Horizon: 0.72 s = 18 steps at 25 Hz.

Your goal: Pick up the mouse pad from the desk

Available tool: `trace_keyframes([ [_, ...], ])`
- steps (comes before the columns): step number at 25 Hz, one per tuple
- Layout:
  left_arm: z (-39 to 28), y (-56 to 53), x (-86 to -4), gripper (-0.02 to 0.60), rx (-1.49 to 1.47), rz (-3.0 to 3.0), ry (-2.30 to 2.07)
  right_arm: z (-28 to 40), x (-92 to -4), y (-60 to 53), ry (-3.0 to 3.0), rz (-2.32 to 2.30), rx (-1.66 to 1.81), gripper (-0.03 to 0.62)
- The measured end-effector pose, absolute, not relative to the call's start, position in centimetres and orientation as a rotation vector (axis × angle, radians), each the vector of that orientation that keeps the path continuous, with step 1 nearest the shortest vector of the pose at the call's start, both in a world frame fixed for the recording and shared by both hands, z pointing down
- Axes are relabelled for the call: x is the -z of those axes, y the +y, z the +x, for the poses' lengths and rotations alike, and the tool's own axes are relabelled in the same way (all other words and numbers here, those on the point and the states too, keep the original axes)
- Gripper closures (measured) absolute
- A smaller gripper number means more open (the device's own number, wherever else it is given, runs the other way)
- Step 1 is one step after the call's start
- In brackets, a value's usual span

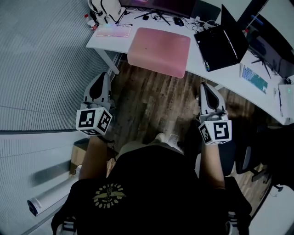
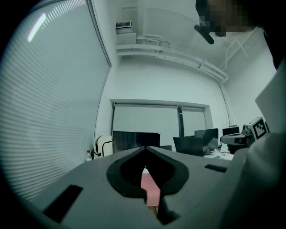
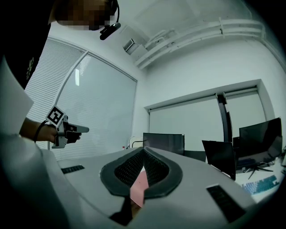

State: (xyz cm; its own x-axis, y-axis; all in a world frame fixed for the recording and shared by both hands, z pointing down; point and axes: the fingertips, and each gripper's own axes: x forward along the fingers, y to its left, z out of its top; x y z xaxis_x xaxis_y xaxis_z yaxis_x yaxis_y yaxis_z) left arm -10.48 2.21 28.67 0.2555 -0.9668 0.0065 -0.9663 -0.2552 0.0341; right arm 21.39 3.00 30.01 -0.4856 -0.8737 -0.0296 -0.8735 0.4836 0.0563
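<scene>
A pink mouse pad (image 1: 159,49) lies on the white desk (image 1: 103,42), its near edge hanging over the desk's front. Both grippers are held level over the wooden floor, short of the desk. My left gripper (image 1: 105,75) is below and left of the pad, its jaws shut with nothing in them. My right gripper (image 1: 205,85) is below and right of the pad, also shut and empty. In the left gripper view the pad (image 2: 151,190) shows as a pink strip behind the closed jaws. The right gripper view shows the pad (image 3: 139,185) the same way.
An open black laptop (image 1: 221,42) sits right of the pad, with a pale keyboard (image 1: 254,78) further right. A backlit pink keyboard (image 1: 113,31) and a monitor (image 1: 161,5) are at the back. A dark office chair (image 1: 243,158) stands at the right; window blinds fill the left.
</scene>
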Motion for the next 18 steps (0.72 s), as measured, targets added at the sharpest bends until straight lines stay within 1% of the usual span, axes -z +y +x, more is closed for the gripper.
trace_keyframes([
  [7,-10.9,2.3,-27.8,0.575,0.1,2.458,-1.931,21.1,-30.5,1.4,-2.731,1.541,0.076,0.593],
  [14,-10.4,1.1,-28.1,0.575,-0.028,2.524,-1.969,20.8,-30.6,0.2,-2.72,1.544,0.075,0.593],
  [18,-9.4,0.3,-27.6,0.575,-0.049,2.625,-1.892,20.0,-30.5,-0.5,-2.708,1.553,0.074,0.592],
])
